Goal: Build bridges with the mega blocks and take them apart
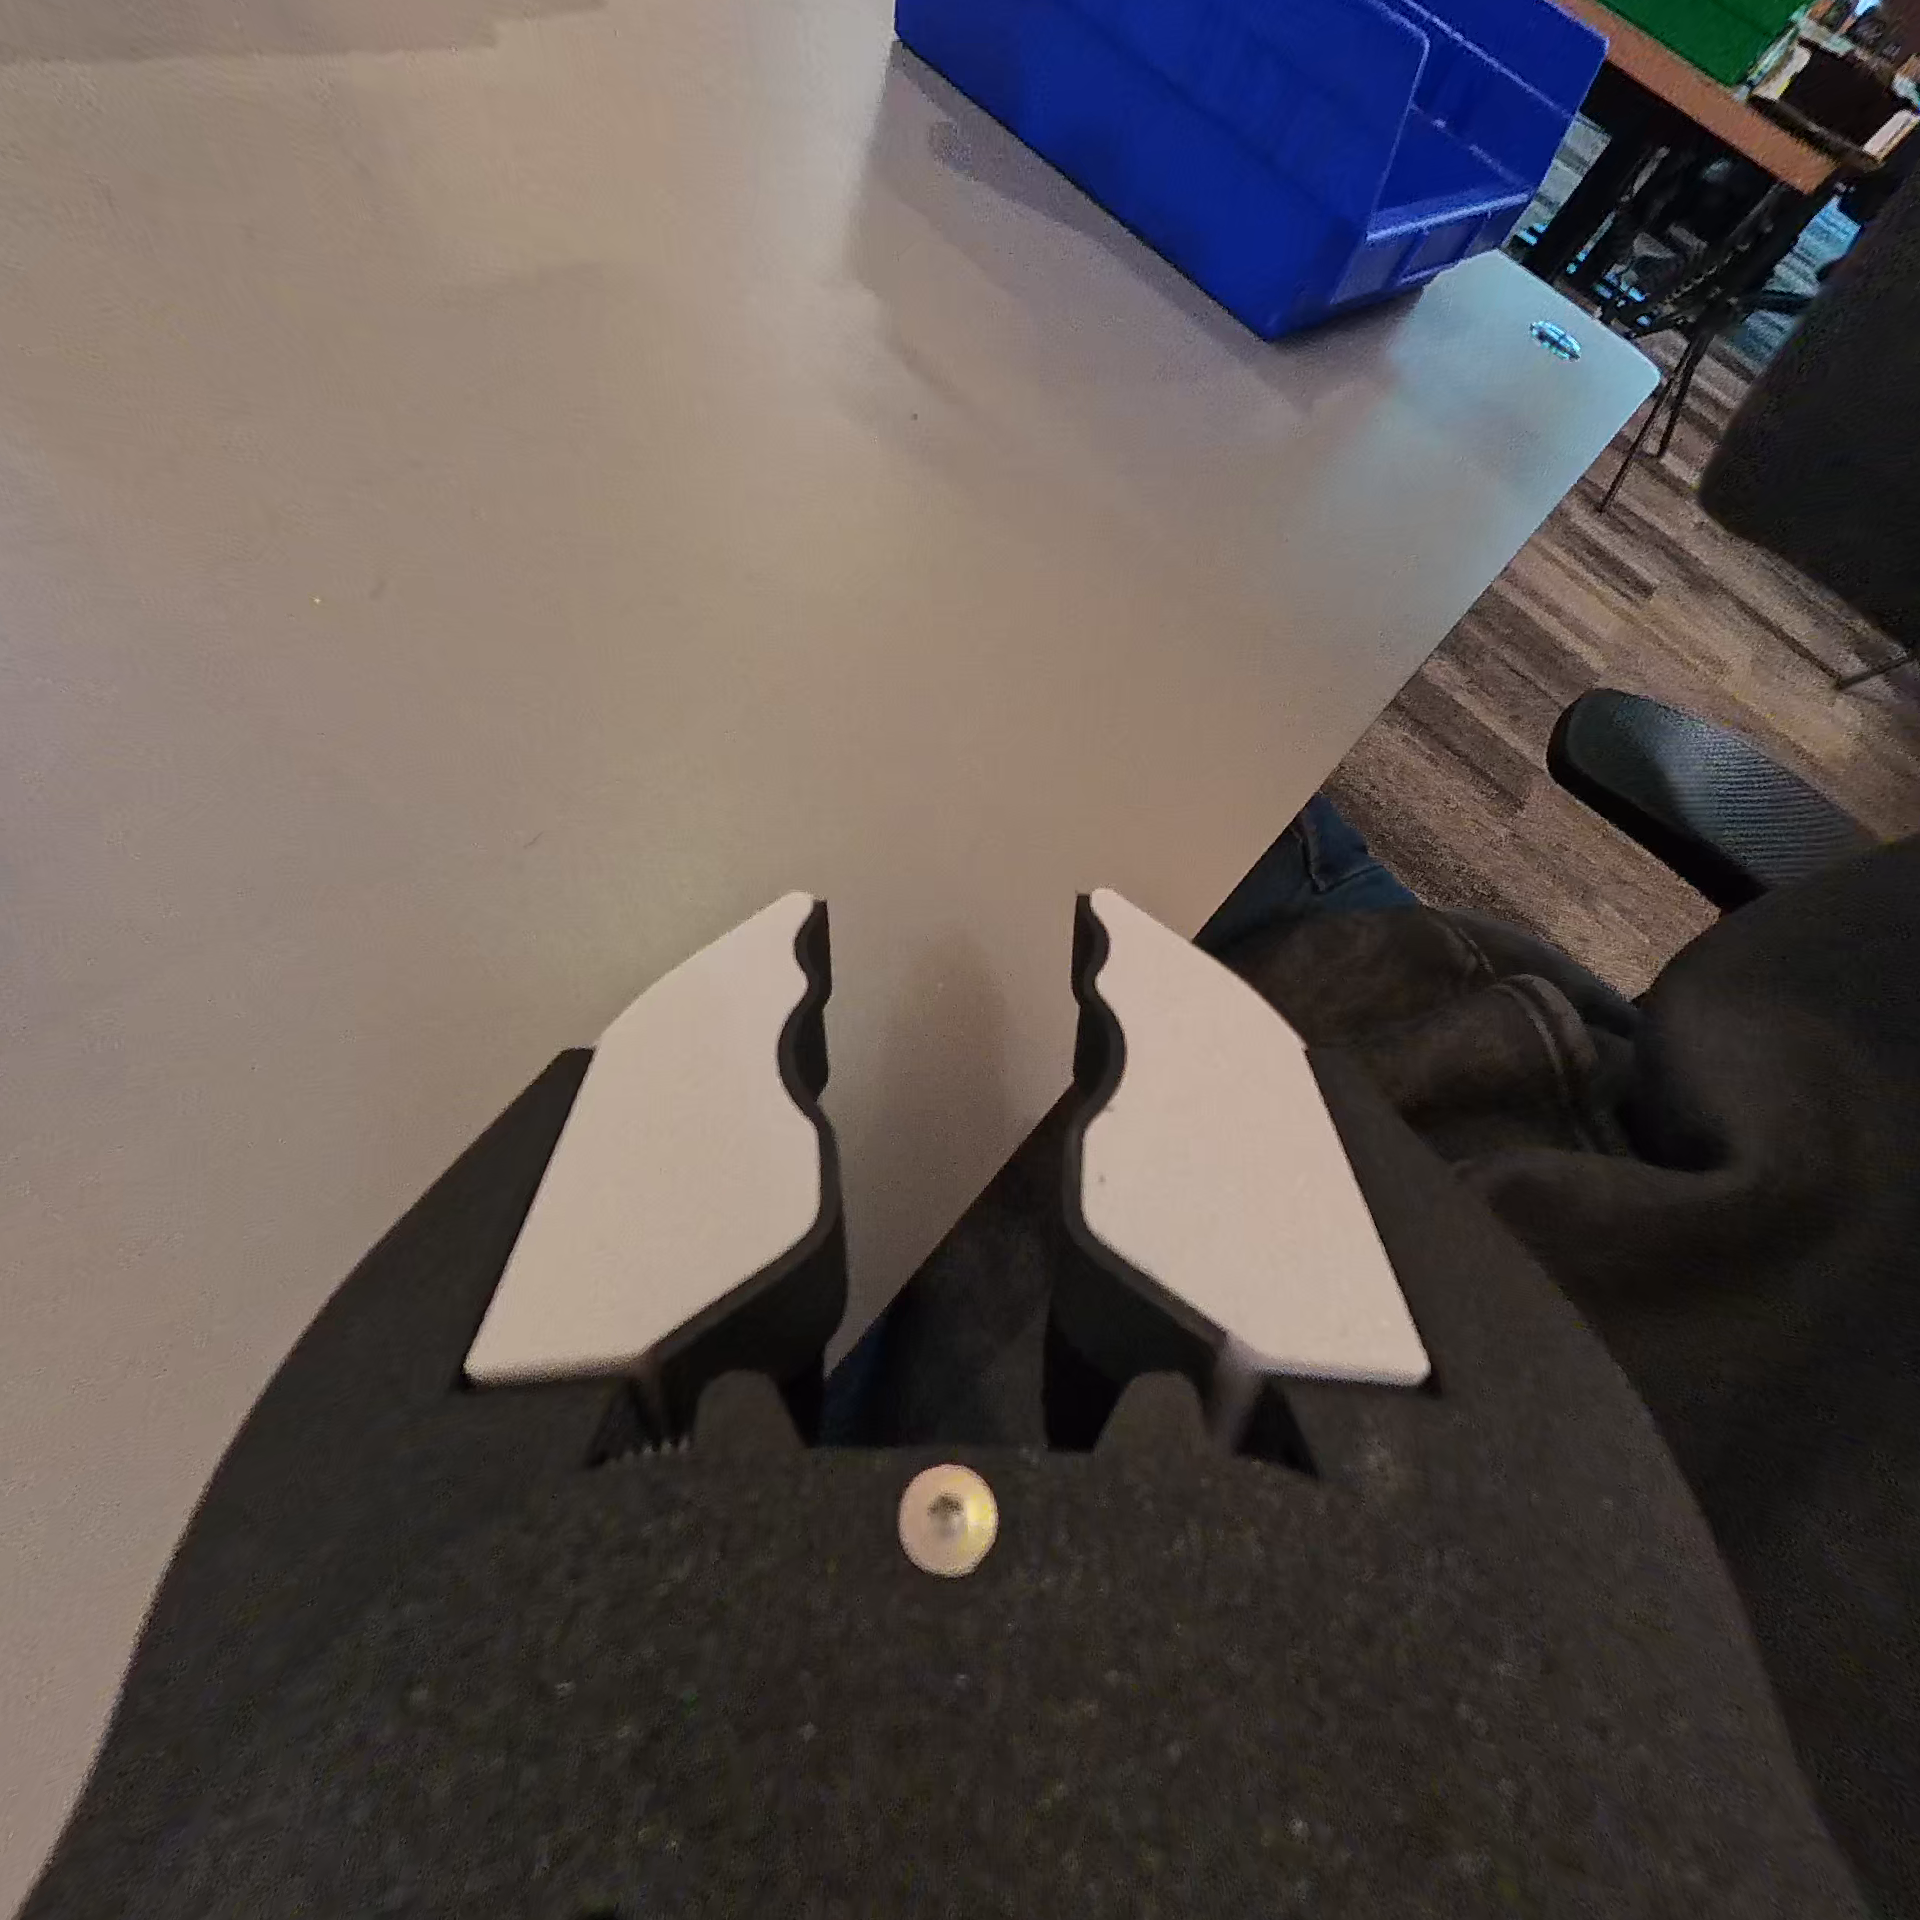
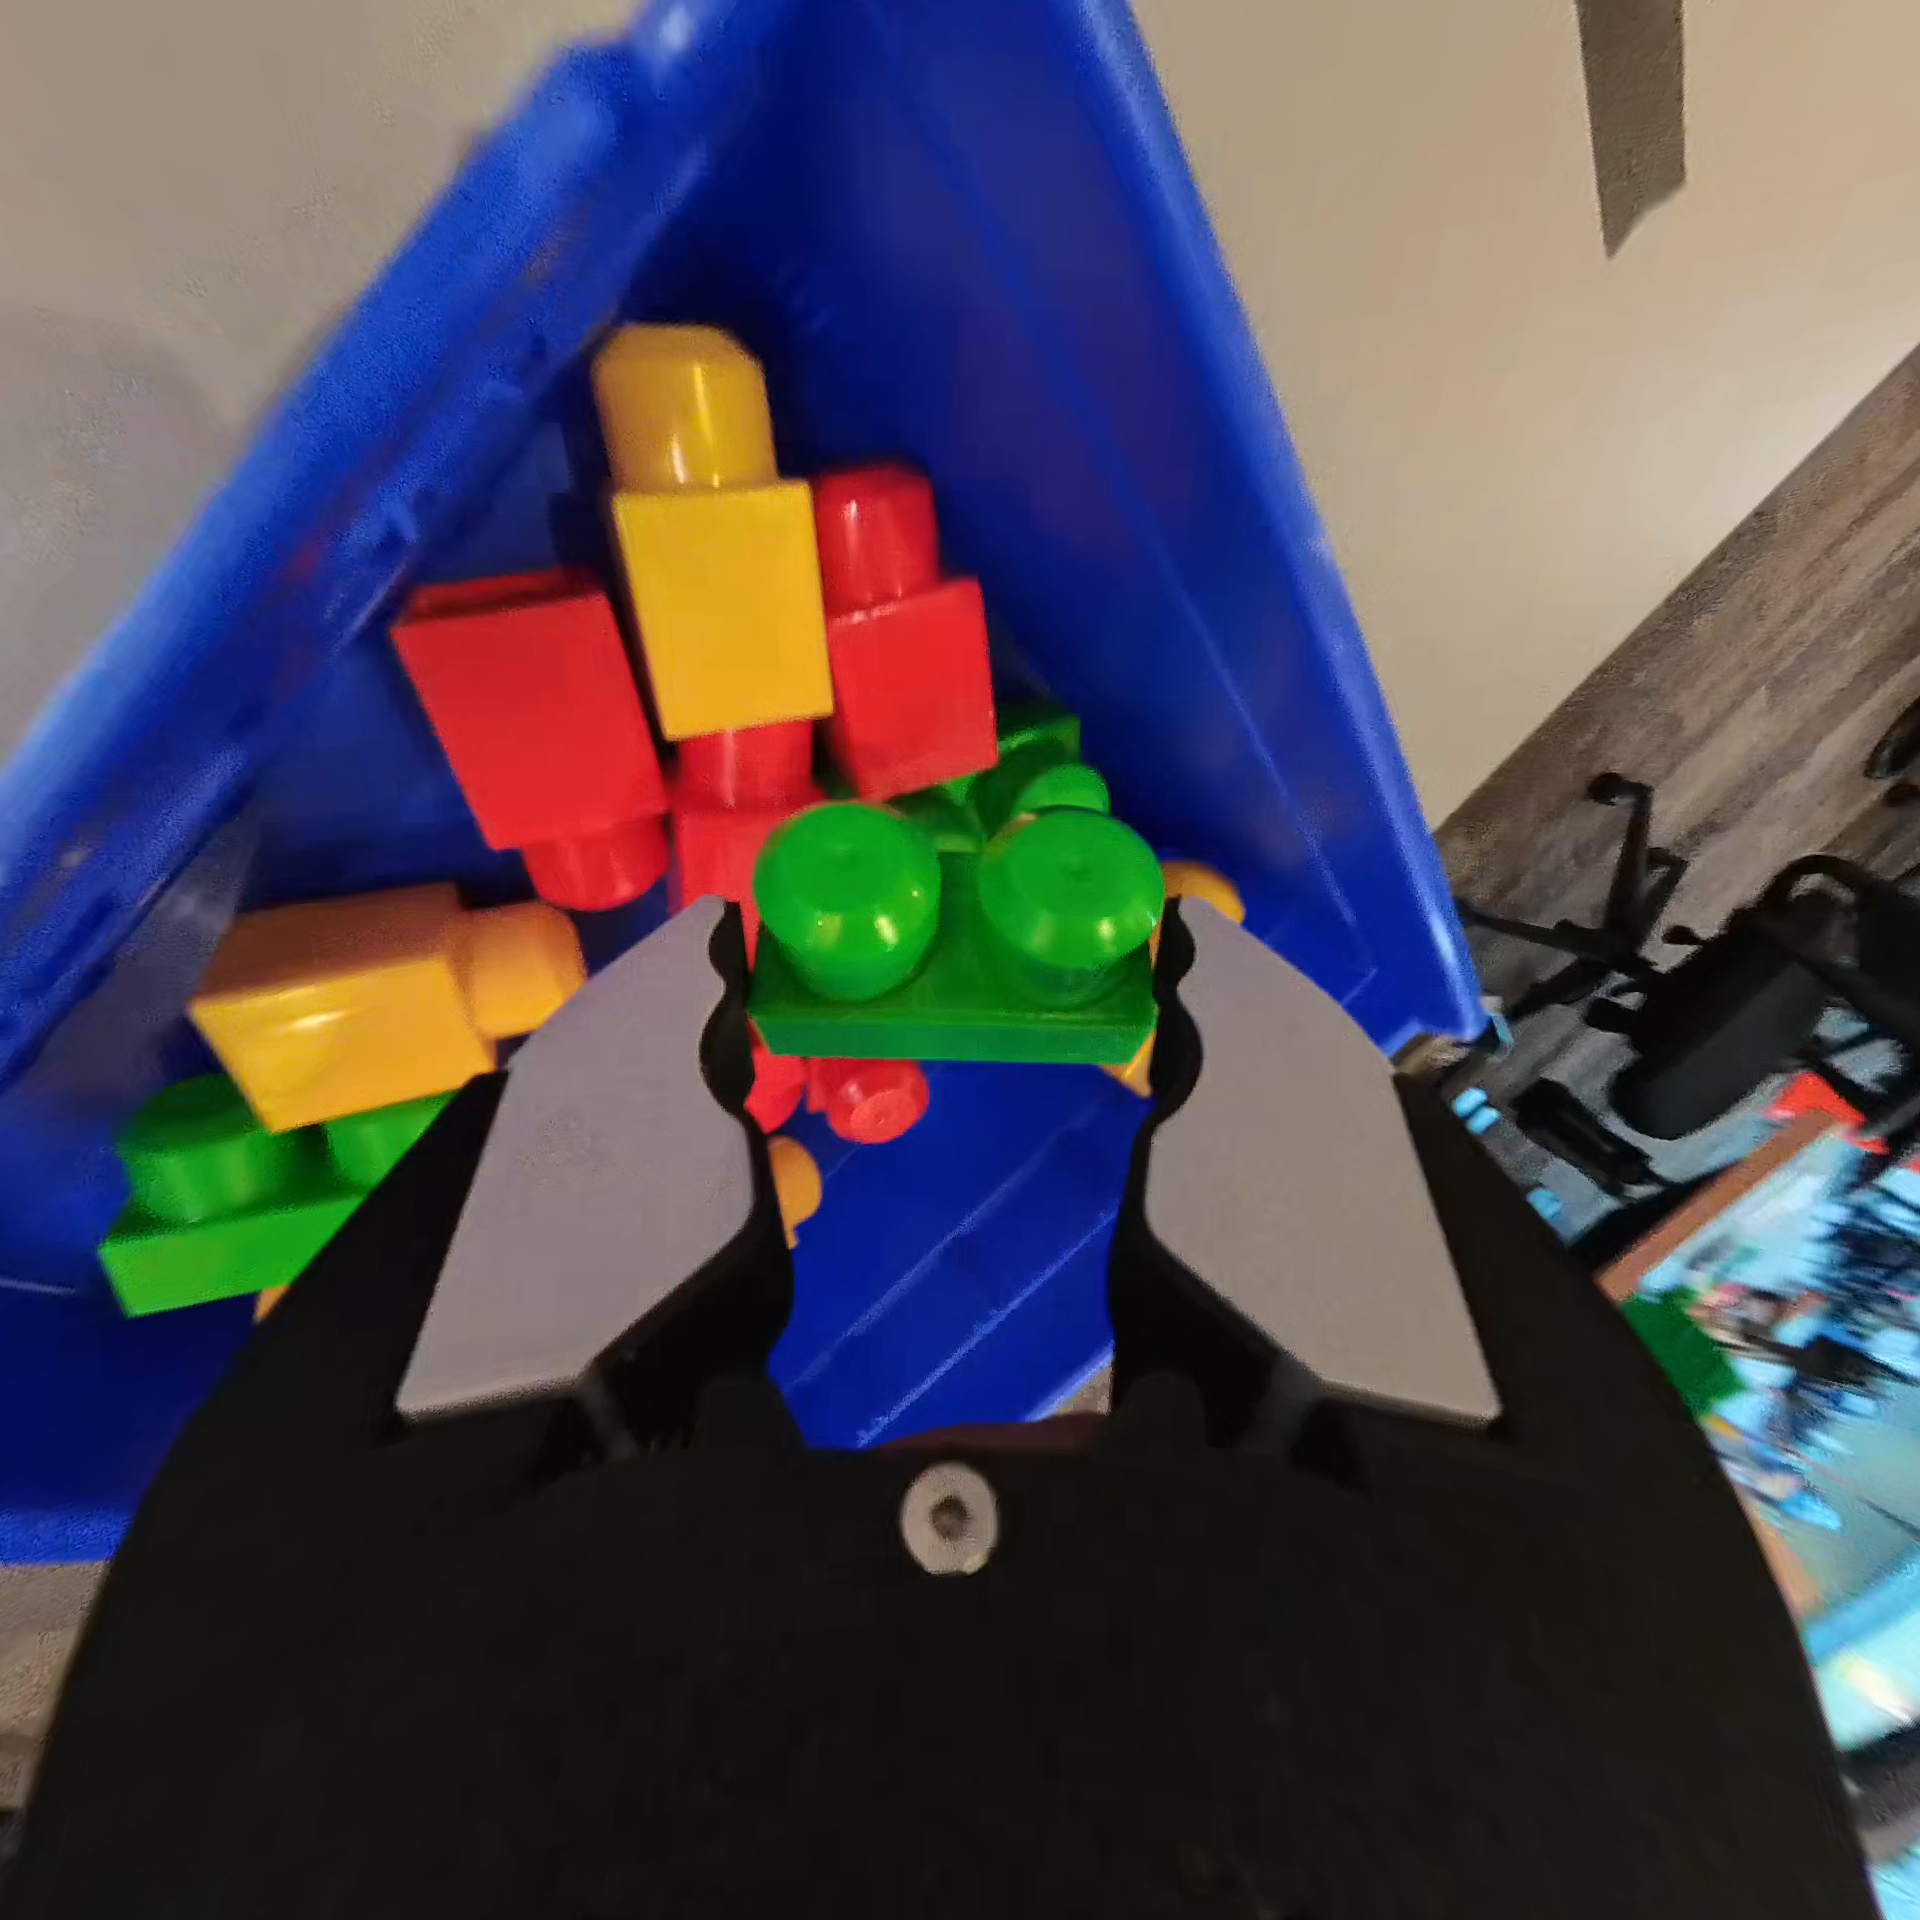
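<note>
In the right wrist view my right gripper (image 2: 951, 935) is shut on a flat green block with two studs (image 2: 951, 1003), gripping it by its two short ends over the blue bin (image 2: 1039, 364). In the bin lie several loose blocks: a yellow one (image 2: 717, 603), two red ones (image 2: 530, 696) (image 2: 904, 665), another yellow one (image 2: 343, 997) and a flat green one (image 2: 218, 1205). In the left wrist view my left gripper (image 1: 951, 914) is open and empty above the bare grey table (image 1: 520, 520), near its right edge. The blue bin (image 1: 1247, 156) stands at the far end.
The table's right edge and rounded corner (image 1: 1621, 364) are close to my left gripper. Beyond the edge are a black chair armrest (image 1: 1683, 790), dark clothing (image 1: 1714, 1195) and wood-look floor (image 1: 1507, 644). Another desk (image 1: 1714, 114) stands behind. My hands' fingertips stand some 55 cm from each other.
</note>
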`<state>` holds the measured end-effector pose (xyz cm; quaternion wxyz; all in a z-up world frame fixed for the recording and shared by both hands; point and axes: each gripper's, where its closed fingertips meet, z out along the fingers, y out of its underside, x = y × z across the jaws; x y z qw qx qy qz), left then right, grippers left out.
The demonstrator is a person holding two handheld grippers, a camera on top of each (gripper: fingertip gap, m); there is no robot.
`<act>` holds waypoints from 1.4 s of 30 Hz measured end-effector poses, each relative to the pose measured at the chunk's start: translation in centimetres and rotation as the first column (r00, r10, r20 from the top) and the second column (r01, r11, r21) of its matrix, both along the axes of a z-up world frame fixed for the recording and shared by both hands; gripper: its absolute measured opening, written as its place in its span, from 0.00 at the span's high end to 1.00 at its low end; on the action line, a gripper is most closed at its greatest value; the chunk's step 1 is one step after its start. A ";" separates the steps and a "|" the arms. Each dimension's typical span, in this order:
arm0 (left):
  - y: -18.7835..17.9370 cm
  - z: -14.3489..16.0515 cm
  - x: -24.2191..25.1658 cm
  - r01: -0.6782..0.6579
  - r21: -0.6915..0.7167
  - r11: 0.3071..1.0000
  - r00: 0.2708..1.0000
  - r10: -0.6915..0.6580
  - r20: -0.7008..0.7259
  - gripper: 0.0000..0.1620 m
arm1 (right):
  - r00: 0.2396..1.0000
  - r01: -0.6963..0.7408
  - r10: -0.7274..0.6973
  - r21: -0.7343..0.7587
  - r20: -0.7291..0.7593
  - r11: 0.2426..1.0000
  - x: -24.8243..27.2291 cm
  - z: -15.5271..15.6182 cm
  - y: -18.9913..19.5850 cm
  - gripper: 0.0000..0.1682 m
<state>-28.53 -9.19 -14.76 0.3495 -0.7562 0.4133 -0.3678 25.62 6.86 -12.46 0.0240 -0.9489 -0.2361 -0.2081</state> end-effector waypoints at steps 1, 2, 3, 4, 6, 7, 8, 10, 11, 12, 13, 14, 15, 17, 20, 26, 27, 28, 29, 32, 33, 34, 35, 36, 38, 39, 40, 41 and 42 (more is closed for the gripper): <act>-0.1 -0.1 0.0 0.003 0.002 1.000 1.000 -0.003 -0.005 0.73 | 0.998 -0.028 0.031 -0.052 0.051 0.998 0.0 -0.3 0.4 0.55; -0.1 -0.2 -0.1 0.006 0.005 1.000 1.000 -0.006 -0.012 0.73 | 0.991 -0.065 0.079 -0.126 0.107 0.990 0.1 -0.6 0.5 0.55; -0.2 -0.3 -0.1 0.009 0.008 1.000 1.000 -0.009 -0.019 0.73 | 0.980 -0.101 0.131 -0.194 0.148 0.976 0.0 -0.9 0.6 0.55; -0.2 -0.4 -0.2 0.011 0.012 1.000 1.000 -0.010 -0.027 0.73 | 0.972 -0.122 0.166 -0.247 0.167 0.961 -0.2 -1.2 0.8 0.55; -0.3 -0.7 -0.3 0.011 0.019 1.000 0.999 -0.010 -0.045 0.72 | 0.974 -0.117 0.167 -0.294 0.150 0.949 -0.6 -1.9 1.2 0.55; -0.3 -0.8 -0.4 0.012 0.022 1.000 0.999 -0.011 -0.051 0.72 | 0.975 -0.121 0.167 -0.281 0.148 0.952 -0.6 -1.9 1.7 0.54; -0.5 -0.7 -0.4 0.013 0.026 1.000 0.998 -0.012 -0.054 0.72 | 0.975 -0.131 0.172 -0.265 0.138 0.955 -0.6 -1.8 2.0 0.52; -0.7 -0.7 -0.7 0.015 0.034 0.999 0.998 -0.013 -0.057 0.72 | 0.981 -0.143 0.167 -0.216 0.098 0.966 -0.8 -1.2 2.2 0.50; -0.7 -0.8 -0.8 0.015 0.037 0.999 0.998 -0.012 -0.062 0.72 | 0.984 -0.147 0.162 -0.185 0.073 0.972 -1.1 -0.7 2.1 0.49; -0.7 -0.9 -0.9 0.013 0.038 0.999 0.998 -0.011 -0.068 0.72 | 0.985 -0.149 0.160 -0.151 0.066 0.977 -1.3 0.4 1.9 0.50; -0.7 -1.0 -1.0 0.011 0.039 0.999 0.997 -0.008 -0.072 0.72 | 0.984 -0.150 0.158 -0.099 0.084 0.984 -1.3 2.0 1.7 0.51; -0.7 -1.1 -1.0 0.009 0.038 0.999 0.997 -0.006 -0.074 0.72 | 0.982 -0.157 0.158 -0.017 0.105 0.987 -1.7 4.1 1.6 0.52; -0.6 -1.2 -1.1 0.005 0.036 0.999 0.997 -0.003 -0.075 0.72 | 0.980 -0.174 0.163 0.094 0.111 0.980 -2.8 6.5 1.5 0.52; -0.4 -1.1 -1.2 -0.009 0.035 0.999 0.998 0.011 -0.067 0.72 | 0.976 -0.215 0.216 0.363 0.039 0.906 -7.5 11.1 0.2 0.56; 0.0 -0.5 -1.2 -0.033 0.043 0.999 0.999 0.035 -0.037 0.71 | 0.876 -0.217 0.442 0.660 -0.194 0.719 -19.0 13.8 -5.0 0.61; 1.2 1.5 -1.2 -0.108 0.011 0.994 0.992 0.107 0.073 0.69 | 0.293 -0.073 0.660 0.672 -0.692 0.737 -39.9 4.2 -18.3 0.71; 1.5 1.4 -1.4 -0.122 0.006 0.993 0.990 0.121 0.069 0.69 | 0.295 -0.067 0.636 0.649 -0.713 0.758 -41.2 2.1 -19.0 0.70; 1.8 1.3 -1.6 -0.134 0.014 0.991 0.989 0.133 0.058 0.70 | 0.318 -0.077 0.629 0.642 -0.710 0.763 -42.0 0.7 -19.5 0.68; 2.1 1.3 -1.8 -0.145 0.033 0.989 0.989 0.143 0.047 0.71 | 0.346 -0.076 0.634 0.653 -0.692 0.754 -42.5 0.0 -19.8 0.66; 2.8 1.6 -1.6 -0.162 0.060 0.985 0.987 0.160 0.032 0.70 | 0.392 -0.005 0.654 0.710 -0.646 0.704 -43.0 -0.1 -19.7 0.71; 2.9 1.8 -1.4 -0.162 0.058 0.985 0.987 0.160 0.034 0.70 | 0.400 0.009 0.660 0.723 -0.636 0.691 -43.0 -0.1 -19.6 0.71; 3.0 2.1 -1.4 -0.171 0.060 0.983 0.985 0.170 0.035 0.70 | 0.417 0.000 0.662 0.728 -0.623 0.685 -42.9 -0.4 -19.6 0.71; 3.2 2.4 -1.5 -0.182 0.066 0.981 0.983 0.180 0.032 0.70 | 0.441 -0.026 0.663 0.730 -0.605 0.683 -42.7 -0.9 -19.6 0.70; 3.5 2.9 -1.6 -0.195 0.070 0.978 0.981 0.193 0.030 0.70 | 0.472 -0.045 0.662 0.733 -0.583 0.678 -42.3 -1.3 -19.4 0.70; 4.6 4.8 -2.3 -0.231 0.084 0.969 0.973 0.227 0.050 0.70 | 0.487 -0.050 0.659 0.735 -0.573 0.676 -42.1 -1.7 -19.2 0.71; 5.6 6.3 -2.9 -0.258 0.104 0.961 0.965 0.252 0.069 0.70 | 0.470 -0.054 0.657 0.724 -0.589 0.687 -42.3 -1.8 -19.4 0.71; 6.9 7.9 -3.7 -0.294 0.125 0.948 0.955 0.285 0.088 0.70 | 0.460 -0.053 0.656 0.719 -0.598 0.693 -42.5 -1.9 -19.4 0.71; 8.2 9.5 -4.5 -0.322 0.132 0.937 0.945 0.309 0.108 0.69 | 0.460 -0.055 0.659 0.721 -0.596 0.690 -42.5 -1.9 -19.4 0.72; 9.7 10.8 -5.3 -0.341 0.116 0.933 0.937 0.328 0.119 0.69 | 0.465 -0.065 0.664 0.725 -0.586 0.686 -42.5 -1.9 -19.2 0.72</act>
